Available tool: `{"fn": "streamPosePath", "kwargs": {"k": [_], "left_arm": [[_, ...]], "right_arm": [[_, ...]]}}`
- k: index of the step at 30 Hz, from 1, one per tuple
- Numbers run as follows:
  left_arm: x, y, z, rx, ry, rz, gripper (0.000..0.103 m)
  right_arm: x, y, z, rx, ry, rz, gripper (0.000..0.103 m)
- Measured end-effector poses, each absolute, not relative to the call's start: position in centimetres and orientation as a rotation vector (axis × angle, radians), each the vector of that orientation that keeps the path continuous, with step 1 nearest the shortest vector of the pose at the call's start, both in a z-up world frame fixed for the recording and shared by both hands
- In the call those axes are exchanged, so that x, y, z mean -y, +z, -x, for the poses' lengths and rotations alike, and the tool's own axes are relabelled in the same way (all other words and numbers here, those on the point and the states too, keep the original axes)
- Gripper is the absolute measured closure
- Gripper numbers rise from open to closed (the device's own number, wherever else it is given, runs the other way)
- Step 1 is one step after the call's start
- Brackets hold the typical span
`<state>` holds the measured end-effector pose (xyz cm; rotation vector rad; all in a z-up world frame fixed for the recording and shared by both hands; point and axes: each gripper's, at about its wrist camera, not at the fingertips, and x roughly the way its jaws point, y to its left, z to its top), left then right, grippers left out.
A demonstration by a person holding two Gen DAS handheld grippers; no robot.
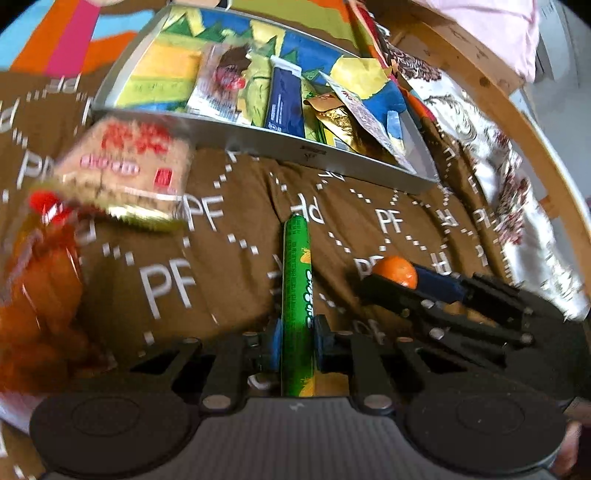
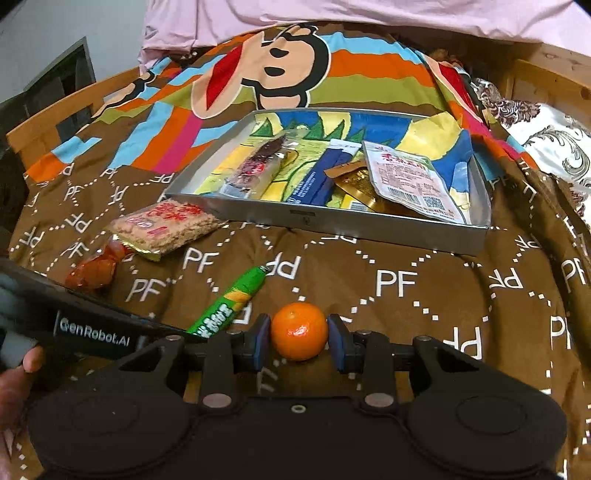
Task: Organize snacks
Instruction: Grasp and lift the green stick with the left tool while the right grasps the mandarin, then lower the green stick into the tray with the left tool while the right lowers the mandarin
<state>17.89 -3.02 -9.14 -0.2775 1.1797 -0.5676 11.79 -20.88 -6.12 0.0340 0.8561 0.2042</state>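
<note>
Nearest, left gripper [image 1: 297,343]: blue-padded jaws pressed together on a green sausage stick [image 1: 295,291], a slim, glossy plastic-wrapped cylinder gripped near its lower end, the tip pointing toward the tray, presumably for carrying there. Beside it, right gripper [image 2: 299,341]: pads set against both sides of a mandarin [image 2: 299,331], round, dimpled orange peel, clamped at its widest part so it cannot roll. Underneath, brown quilt [image 2: 406,314]: soft, creased fabric printed with white "PF" letters and dotted lines, serving as the work surface. Left, unsorted: a rice cracker pack [image 2: 164,225], flat grainy slab in clear film with red print, overlapping an orange-red snack bag [image 2: 94,271], crinkled and shiny. Farther, metal tray [image 2: 332,225]: shallow grey rectangle with thin upright walls, the collecting place, already holding a clear-wrapped dark snack [image 2: 255,170], a navy sachet [image 2: 321,181], a gold foil packet [image 2: 354,182] and a white vacuum pouch [image 2: 406,181], loosely overlapped. Farthest, pink sheet [image 2: 332,18].
</note>
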Motion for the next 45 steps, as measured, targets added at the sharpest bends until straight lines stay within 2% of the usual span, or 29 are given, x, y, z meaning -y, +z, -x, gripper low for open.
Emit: {"fn": "streamPosePath", "kwargs": {"k": [11, 16, 23, 33, 45], "left_arm": [[1.7, -8.2, -17.5, -1.172, -0.559, 0.378, 0.084], [1.6, -6.5, -17.0, -1.076, -0.566, 0.362, 0.084], [1.6, -3.7, -16.5, -0.83, -0.494, 0.292, 0.084], [0.2, -2.7, -20.7, -0.737, -0.389, 0.327, 0.084], [-1.4, -4.4, -27.3, -0.686, -0.272, 0.356, 0.084]], "right_arm": [[21.2, -4.7, -10.8, -0.771, 0.161, -0.052, 0.067], [21.1, -4.1, -10.5, -0.708, 0.154, -0.034, 0.067], [20.4, -3.3, -10.4, -0.589, 0.157, 0.002, 0.067], [19.7, -3.4, -13.6, -0.488, 0.135, 0.013, 0.067], [18.1, -5.6, -19.3, -0.454, 0.11, 0.043, 0.067]]}}
